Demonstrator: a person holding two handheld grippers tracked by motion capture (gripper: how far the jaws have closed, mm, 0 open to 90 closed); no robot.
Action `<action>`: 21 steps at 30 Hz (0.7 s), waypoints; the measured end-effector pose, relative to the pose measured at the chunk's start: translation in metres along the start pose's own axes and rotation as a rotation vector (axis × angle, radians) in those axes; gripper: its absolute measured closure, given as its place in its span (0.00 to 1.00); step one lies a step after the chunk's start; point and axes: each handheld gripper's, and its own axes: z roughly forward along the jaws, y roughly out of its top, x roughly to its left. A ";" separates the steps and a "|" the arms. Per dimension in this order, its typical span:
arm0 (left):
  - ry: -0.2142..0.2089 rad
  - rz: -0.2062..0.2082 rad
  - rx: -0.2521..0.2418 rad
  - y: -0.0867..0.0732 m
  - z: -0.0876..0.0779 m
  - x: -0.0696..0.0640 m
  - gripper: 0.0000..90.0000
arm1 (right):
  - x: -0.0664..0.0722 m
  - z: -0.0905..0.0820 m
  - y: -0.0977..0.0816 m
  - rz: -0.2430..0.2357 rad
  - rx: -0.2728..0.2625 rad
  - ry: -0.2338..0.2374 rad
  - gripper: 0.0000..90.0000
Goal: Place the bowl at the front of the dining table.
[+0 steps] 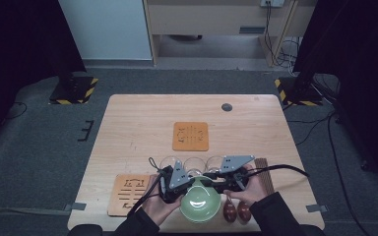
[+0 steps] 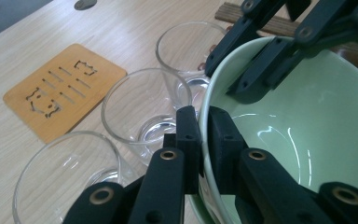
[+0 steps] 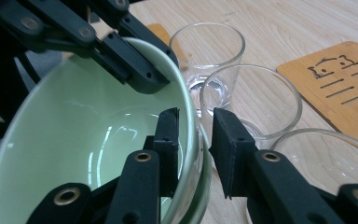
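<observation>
Left gripper (image 2: 204, 135) pinches the green bowl (image 1: 200, 202) rim; right gripper (image 3: 196, 140) jaws stand spread, so the bowl may tip onto the glasses (image 1: 195, 165) at 12 o'clock.

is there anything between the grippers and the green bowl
Nothing visible. The left gripper pinches the green bowl by its rim. The right gripper straddles the opposite rim, its outer jaw standing slightly off it. Three empty glasses stand just behind.

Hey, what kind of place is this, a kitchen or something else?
Probably a lab or recording room, not a kitchen. The wooden table stands on grey carpet, flanked by black stands with hazard-striped bases, with loose cables by the back wall.
</observation>
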 end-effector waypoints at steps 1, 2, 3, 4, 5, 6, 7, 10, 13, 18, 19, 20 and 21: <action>-0.002 0.003 -0.004 0.001 -0.001 -0.001 0.93 | 0.000 0.001 0.000 -0.001 0.005 0.001 0.82; -0.005 0.005 -0.007 0.002 -0.002 -0.002 0.93 | 0.001 0.002 0.001 0.005 -0.003 0.014 0.85; -0.006 0.006 -0.005 0.003 -0.002 -0.002 0.92 | 0.002 0.003 0.001 0.004 -0.006 0.020 0.87; -0.010 0.006 -0.002 0.003 -0.002 -0.003 0.92 | 0.003 0.003 0.002 -0.002 0.000 0.013 0.89; -0.014 0.004 -0.001 0.003 -0.002 -0.003 0.92 | 0.004 0.003 0.003 -0.009 0.011 0.007 0.90; -0.014 0.006 0.002 0.003 -0.002 -0.003 0.92 | 0.005 0.003 0.003 -0.009 0.018 0.004 0.90; -0.017 0.005 0.004 0.003 -0.002 -0.003 0.92 | 0.004 0.003 0.003 -0.006 0.021 0.006 0.91; -0.039 -0.015 -0.004 0.002 -0.003 0.001 0.91 | 0.005 0.004 0.003 -0.003 0.029 0.004 0.91; -0.070 -0.052 -0.023 0.001 -0.004 0.005 0.89 | 0.005 0.004 0.003 0.011 0.029 0.007 0.92; -0.134 -0.119 -0.069 -0.002 -0.009 0.013 0.86 | 0.005 0.003 0.004 0.047 0.031 0.022 0.92; -0.132 -0.119 -0.075 -0.002 -0.011 0.015 0.84 | 0.005 0.003 0.004 0.051 0.034 0.019 0.92; -0.130 -0.121 -0.091 -0.001 -0.014 0.016 0.81 | 0.004 0.003 0.004 0.056 0.037 0.014 0.92; -0.126 -0.121 -0.105 0.000 -0.017 0.018 0.77 | 0.003 0.002 0.004 0.057 0.047 0.009 0.92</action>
